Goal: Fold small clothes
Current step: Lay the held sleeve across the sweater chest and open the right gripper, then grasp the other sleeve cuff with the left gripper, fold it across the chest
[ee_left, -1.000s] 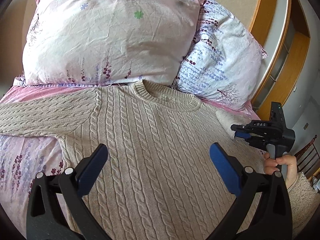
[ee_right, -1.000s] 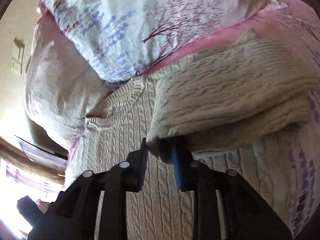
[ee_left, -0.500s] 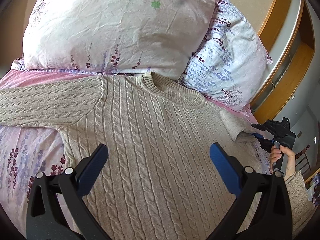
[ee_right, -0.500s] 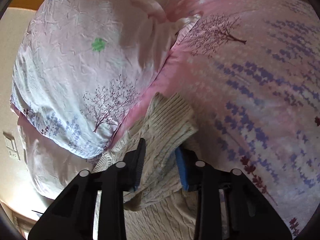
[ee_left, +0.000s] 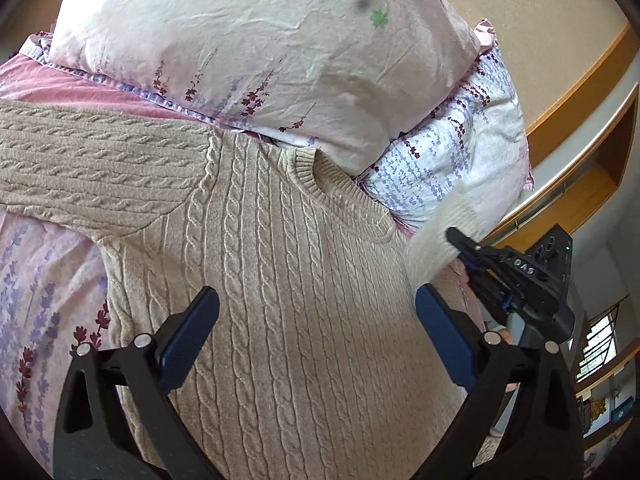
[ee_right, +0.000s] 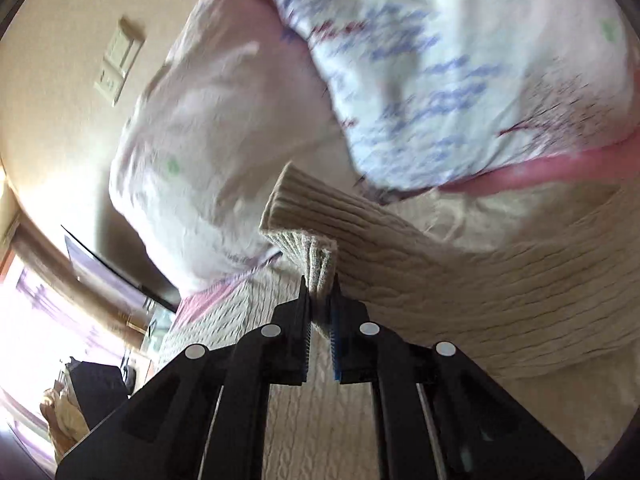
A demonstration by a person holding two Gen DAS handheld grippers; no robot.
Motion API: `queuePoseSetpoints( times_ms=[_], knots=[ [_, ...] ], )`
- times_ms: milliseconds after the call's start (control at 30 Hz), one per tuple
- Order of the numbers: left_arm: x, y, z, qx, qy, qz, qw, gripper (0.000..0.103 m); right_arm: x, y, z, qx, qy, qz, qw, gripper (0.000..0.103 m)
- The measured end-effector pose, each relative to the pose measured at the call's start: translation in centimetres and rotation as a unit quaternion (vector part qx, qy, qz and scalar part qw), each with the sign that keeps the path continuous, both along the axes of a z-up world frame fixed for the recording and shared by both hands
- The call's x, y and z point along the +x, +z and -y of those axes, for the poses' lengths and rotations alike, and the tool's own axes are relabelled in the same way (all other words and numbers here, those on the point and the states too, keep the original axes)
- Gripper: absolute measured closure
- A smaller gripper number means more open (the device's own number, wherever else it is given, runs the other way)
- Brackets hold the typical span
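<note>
Closest in, the left tool (ee_left: pixel 316 332) hangs released, its blue pads spread wide above the chest of the beige cable-knit sweater (ee_left: pixel 288 320), touching nothing. The sweater lies flat, front up, on the bed (ee_left: pixel 44 280) with its pink lavender-print sheet, its near sleeve (ee_left: pixel 100 168) stretched straight out to the side. Over on the far side, the right tool (ee_right: pixel 320 292) has just been closing and is now clenched on the ribbed cuff (ee_right: pixel 316 256) of the other sleeve, the knit bunched between the pads and lifted clear of the sweater body. From the left wrist view that same right tool (ee_left: pixel 464 252) shows beside the sweater's shoulder, the raised sleeve blurred. The ribbed collar (ee_left: pixel 340 196) points at the headboard end, tucked right against two pillows: a large pale pink pillow (ee_left: pixel 260 48) and, beside it, a white pillow (ee_left: pixel 452 160) with blue sprigs. Behind them, a beige wall (ee_left: pixel 540 20) and a wooden shelf unit (ee_left: pixel 580 160).
</note>
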State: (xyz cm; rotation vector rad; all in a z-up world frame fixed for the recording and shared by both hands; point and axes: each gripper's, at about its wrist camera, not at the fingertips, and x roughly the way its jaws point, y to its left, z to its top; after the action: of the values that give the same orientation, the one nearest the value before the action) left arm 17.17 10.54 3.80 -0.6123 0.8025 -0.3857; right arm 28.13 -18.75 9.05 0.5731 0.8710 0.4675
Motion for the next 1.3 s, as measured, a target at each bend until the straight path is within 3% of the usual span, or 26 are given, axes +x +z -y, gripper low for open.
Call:
queuePoseSetpoints(
  times_ms=[133,200,233,333,367,467,533,667,800,933,967,1000,1033,1067,1133,1233,1300],
  knots=[
    [0.8,-0.5,0.2,-0.021,-0.001,-0.018,0.9996,0.010,1.8,-5.2,-6.9,-0.047,0.075,-0.076,0.993,0.092],
    [1.4,-0.7,0.6,-0.031,-0.008,-0.030,0.9991,0.013,1.5,-6.4,-7.8,-0.059,0.090,-0.111,0.988,0.086],
    [1.7,-0.9,0.9,-0.033,-0.010,-0.034,0.9988,0.013,1.4,-6.4,-7.7,-0.048,0.091,-0.117,0.988,0.079],
    [2.7,-1.3,2.2,-0.039,-0.021,-0.052,0.9976,0.018,-0.3,-4.3,-4.2,-0.015,0.060,-0.105,0.993,0.043],
    [3.2,-1.5,2.9,-0.042,-0.028,-0.059,0.9970,0.020,-1.2,-3.2,-2.0,0.004,0.035,-0.091,0.995,0.041],
    [4.4,-2.2,4.6,-0.035,-0.035,-0.084,0.9952,0.026,-3.2,-1.7,4.5,0.033,-0.045,-0.079,0.995,0.041],
    [5.3,-2.9,5.5,-0.030,-0.033,-0.105,0.9934,0.031,-4.9,-1.8,9.1,0.051,-0.113,-0.092,0.988,0.042],
    [6.6,-4.0,6.7,-0.021,-0.031,-0.130,0.9908,0.043,-8.6,-4.6,18.8,0.133,-0.237,-0.138,0.952,0.060],
    [7.9,-4.5,7.1,-0.019,-0.018,-0.137,0.9902,0.058,-9.3,-6.9,21.9,0.174,-0.271,-0.160,0.933,0.066],
    [9.0,-4.7,7.3,-0.011,-0.008,-0.140,0.9900,0.071,-8.1,-7.8,21.7,0.173,-0.286,-0.151,0.931,0.066],
    [9.2,-4.8,7.4,-0.007,-0.009,-0.139,0.9902,0.078,-7.6,-8.2,21.7,0.178,-0.292,-0.149,0.928,0.066],
    [9.5,-4.9,7.4,-0.007,-0.011,-0.137,0.9904,0.092,-7.3,-8.4,21.9,0.179,-0.299,-0.148,0.926,0.066],
    [9.9,-5.0,7.5,-0.007,-0.016,-0.135,0.9906,0.095,-7.3,-8.7,22.3,0.176,-0.306,-0.148,0.924,0.075],
    [10.1,-5.1,7.4,-0.005,-0.016,-0.134,0.9909,0.095,-7.1,-8.9,22.5,0.171,-0.313,-0.148,0.922,0.090],
    [10.2,-4.3,6.8,-0.002,-0.018,-0.113,0.9934,0.096,-7.4,-8.8,22.7,0.163,-0.309,-0.132,0.928,0.091],
    [9.8,-2.6,5.2,0.016,-0.004,-0.073,0.9972,0.096,-8.1,-7.3,21.7,0.140,-0.284,-0.088,0.945,0.093],
    [9.7,-2.5,4.4,0.030,0.007,-0.069,0.9971,0.096,-8.1,-7.4,20.9,0.126,-0.272,-0.092,0.950,0.094]
  ],
)
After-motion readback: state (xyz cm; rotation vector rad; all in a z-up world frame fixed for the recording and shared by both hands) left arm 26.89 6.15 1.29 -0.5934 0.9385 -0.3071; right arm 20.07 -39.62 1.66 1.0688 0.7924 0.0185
